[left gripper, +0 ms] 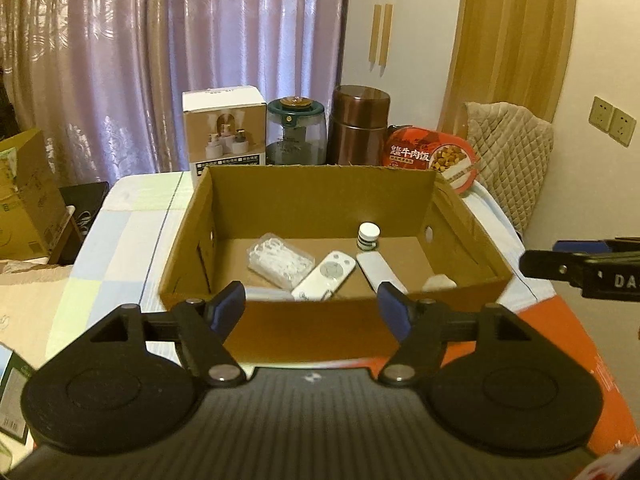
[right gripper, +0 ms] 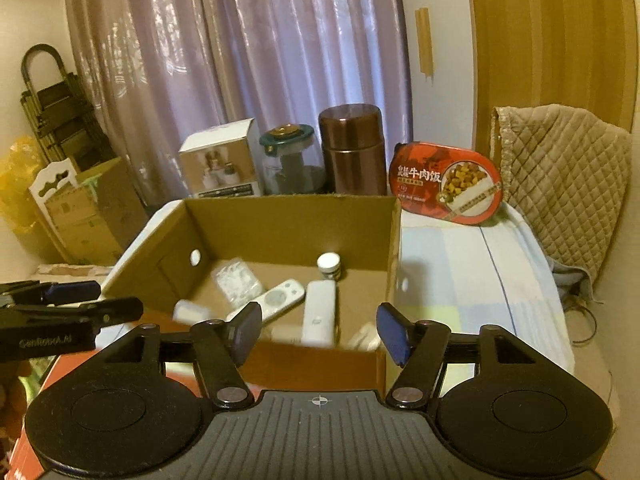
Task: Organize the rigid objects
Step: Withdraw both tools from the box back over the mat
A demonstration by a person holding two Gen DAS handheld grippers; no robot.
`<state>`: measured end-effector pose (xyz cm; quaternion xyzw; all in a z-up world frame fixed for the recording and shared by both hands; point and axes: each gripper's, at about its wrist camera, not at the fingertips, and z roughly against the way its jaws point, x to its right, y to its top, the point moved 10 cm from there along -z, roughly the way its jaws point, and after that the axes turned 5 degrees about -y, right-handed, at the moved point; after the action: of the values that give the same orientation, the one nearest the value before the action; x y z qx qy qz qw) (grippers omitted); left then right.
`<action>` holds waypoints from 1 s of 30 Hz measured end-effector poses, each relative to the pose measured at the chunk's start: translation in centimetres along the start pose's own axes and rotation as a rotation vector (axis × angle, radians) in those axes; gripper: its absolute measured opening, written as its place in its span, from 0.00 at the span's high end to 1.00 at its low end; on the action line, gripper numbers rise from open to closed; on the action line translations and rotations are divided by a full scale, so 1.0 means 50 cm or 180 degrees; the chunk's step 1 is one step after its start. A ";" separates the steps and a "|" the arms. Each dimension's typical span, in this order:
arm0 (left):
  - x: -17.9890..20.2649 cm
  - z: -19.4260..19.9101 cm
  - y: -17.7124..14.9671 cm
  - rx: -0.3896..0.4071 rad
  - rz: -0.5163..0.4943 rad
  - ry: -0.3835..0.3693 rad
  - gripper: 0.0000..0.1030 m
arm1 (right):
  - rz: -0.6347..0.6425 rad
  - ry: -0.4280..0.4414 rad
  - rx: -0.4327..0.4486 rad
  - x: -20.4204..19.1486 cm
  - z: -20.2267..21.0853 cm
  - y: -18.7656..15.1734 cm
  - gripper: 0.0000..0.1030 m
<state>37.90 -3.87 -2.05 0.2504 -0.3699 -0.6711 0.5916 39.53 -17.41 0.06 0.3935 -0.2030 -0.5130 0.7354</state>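
Corrugated cardboard box point(left gripper: 332, 320) holds smooth white remotes point(left gripper: 325, 275) and ribbed jar point(left gripper: 368, 237).

"牛肉饭" on red meal tub point(left gripper: 432, 156), "GenRobot.AI" on left gripper point(right gripper: 72, 312)

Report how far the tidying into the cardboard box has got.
Done: the cardboard box already holds the floss-pick case, two white remotes and a small white-capped jar. In hand: nothing; left gripper and right gripper are both open and empty. Possibly left: the items behind the box, like the red meal tub.
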 end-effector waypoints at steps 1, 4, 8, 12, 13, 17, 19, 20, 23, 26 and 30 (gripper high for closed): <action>0.004 0.017 -0.008 0.0010 -0.0006 0.0011 0.31 | 0.0004 0.0006 0.0016 -0.002 0.019 -0.010 0.40; 0.013 0.068 -0.031 0.0051 0.0013 0.0059 0.29 | 0.0003 0.0009 0.0042 -0.006 0.074 -0.044 0.39; 0.010 0.136 -0.065 0.0120 0.0220 0.0093 0.24 | -0.0035 0.0005 0.0059 -0.011 0.147 -0.098 0.38; 0.004 0.197 -0.100 0.0221 0.0381 0.0128 0.19 | 0.0059 -0.0038 0.0103 -0.025 0.203 -0.149 0.36; 0.002 0.211 -0.110 0.0230 0.0417 0.0148 0.17 | 0.0091 -0.0042 0.0114 -0.030 0.215 -0.160 0.35; -0.006 0.260 -0.151 0.0238 0.0455 0.0244 0.14 | 0.0136 -0.0059 0.0153 -0.051 0.258 -0.202 0.33; -0.011 0.279 -0.170 0.0219 0.0490 0.0276 0.13 | 0.0125 -0.0060 0.0140 -0.059 0.269 -0.221 0.33; -0.012 0.289 -0.181 0.0208 0.0490 0.0301 0.12 | 0.0121 -0.0057 0.0135 -0.065 0.276 -0.232 0.33; -0.011 0.314 -0.209 0.0187 0.0481 0.0381 0.10 | 0.0110 -0.0028 0.0119 -0.081 0.297 -0.260 0.32; -0.007 0.330 -0.233 0.0153 0.0484 0.0419 0.10 | 0.0120 -0.0001 0.0103 -0.095 0.311 -0.279 0.32; 0.003 0.340 -0.262 0.0098 0.0453 0.0453 0.10 | 0.0171 -0.0031 0.0117 -0.106 0.328 -0.298 0.31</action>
<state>16.74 -0.26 -2.19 0.2796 -0.3541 -0.6022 0.6587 17.07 -21.11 -1.13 0.3988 -0.2264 -0.4911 0.7406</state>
